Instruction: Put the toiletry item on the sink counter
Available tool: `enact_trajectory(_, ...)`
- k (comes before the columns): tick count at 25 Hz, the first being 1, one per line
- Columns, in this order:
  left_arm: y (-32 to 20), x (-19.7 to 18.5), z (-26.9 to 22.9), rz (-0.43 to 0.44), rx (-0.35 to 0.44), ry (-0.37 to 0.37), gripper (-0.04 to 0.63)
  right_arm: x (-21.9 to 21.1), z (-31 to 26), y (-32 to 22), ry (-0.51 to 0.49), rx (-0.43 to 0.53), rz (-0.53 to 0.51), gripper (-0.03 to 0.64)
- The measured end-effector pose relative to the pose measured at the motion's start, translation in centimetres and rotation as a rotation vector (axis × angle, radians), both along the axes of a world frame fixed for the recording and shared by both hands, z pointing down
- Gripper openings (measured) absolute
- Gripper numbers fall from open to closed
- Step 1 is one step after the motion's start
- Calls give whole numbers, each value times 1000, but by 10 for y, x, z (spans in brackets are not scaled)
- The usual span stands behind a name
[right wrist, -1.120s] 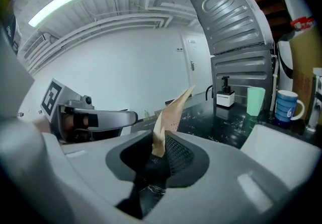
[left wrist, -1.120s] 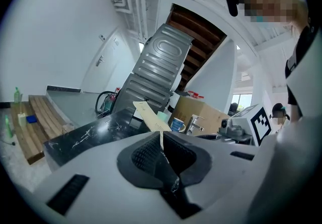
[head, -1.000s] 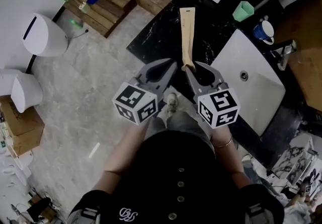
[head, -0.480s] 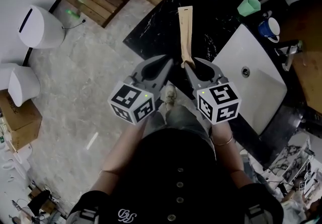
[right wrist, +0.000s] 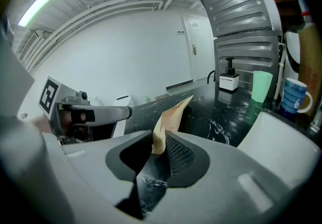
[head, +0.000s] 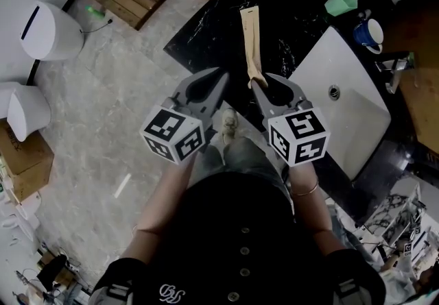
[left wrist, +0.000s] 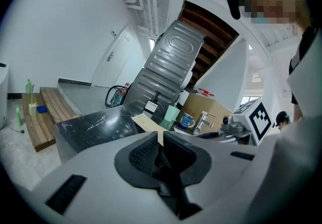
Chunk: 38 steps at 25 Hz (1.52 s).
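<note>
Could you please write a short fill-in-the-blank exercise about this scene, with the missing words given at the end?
1. The right gripper grips a tan packet over the ____ counter.
2. The left gripper holds ____.
3. The cup beside the blue mug is ____.
Missing words: black, nothing, green.
</note>
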<state>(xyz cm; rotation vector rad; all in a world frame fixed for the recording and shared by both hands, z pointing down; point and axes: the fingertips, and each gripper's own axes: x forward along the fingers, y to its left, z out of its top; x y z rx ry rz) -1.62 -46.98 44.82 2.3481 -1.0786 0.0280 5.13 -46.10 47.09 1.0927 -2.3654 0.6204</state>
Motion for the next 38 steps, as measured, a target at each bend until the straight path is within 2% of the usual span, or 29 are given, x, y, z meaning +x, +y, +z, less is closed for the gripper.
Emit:
enact_trajectory(10, 4, 4, 2, 15, -1, -6, 24, 2, 12, 6, 59, -3, -1, 94)
enact_trajectory(19, 11, 9, 3, 46, 1, -10, 25, 1, 10, 11, 70, 15, 7, 150)
enact_trajectory(29, 37, 22, -20, 105, 69, 5, 25, 12, -44, 28, -36, 202, 117, 167)
enact_trajectory(38, 83, 15, -55, 129, 169, 22, 25, -3, -75, 87, -107, 297, 136, 67)
